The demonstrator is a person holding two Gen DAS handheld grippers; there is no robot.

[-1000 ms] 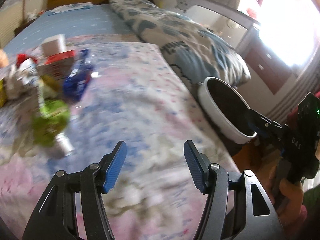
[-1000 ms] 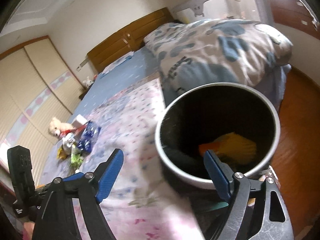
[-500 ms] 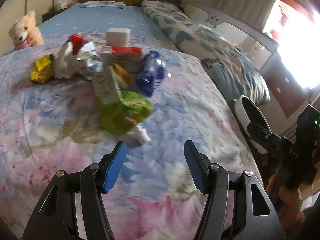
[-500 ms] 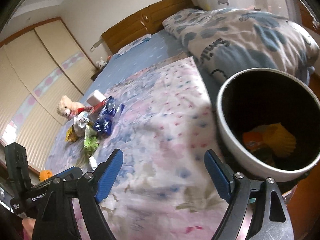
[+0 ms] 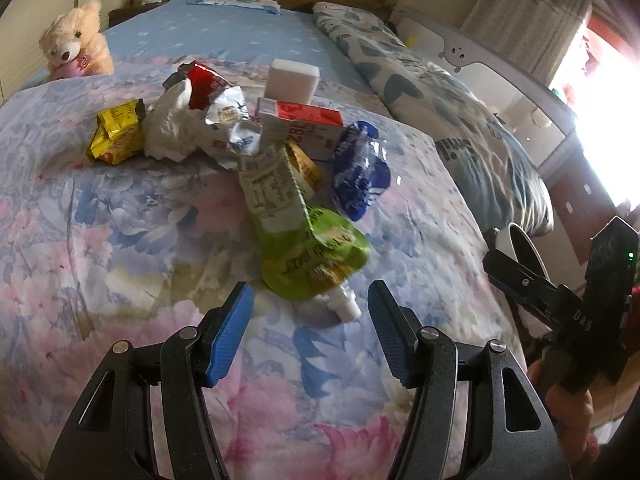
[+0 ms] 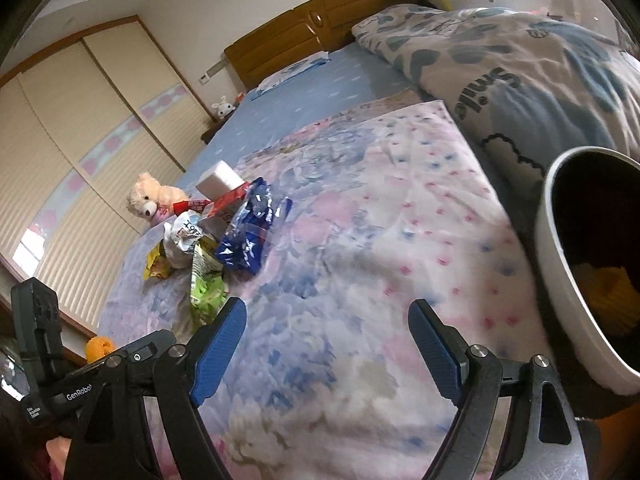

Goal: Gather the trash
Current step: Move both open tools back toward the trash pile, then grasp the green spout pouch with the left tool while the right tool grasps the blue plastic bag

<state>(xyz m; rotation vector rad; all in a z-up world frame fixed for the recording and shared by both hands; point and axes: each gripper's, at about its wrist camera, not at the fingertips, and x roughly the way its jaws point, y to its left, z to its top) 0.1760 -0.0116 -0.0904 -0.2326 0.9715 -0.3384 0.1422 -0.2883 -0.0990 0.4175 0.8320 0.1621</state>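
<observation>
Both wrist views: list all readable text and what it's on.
"Smile" on the grey-blue duvet.
"GenRobo", cut off, on the left claw body.
"DAS" on the right claw body.
Green pouch, red-and-white carton, blue wrapper, yellow packet: print too blurred or small to read.

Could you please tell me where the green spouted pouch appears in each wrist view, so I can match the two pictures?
Left wrist: green pouch lies centre frame, just beyond the open fingers.
Right wrist: green pouch sits lower left, at the pile's near edge.
Shared landmark: teddy bear behind the pile.
</observation>
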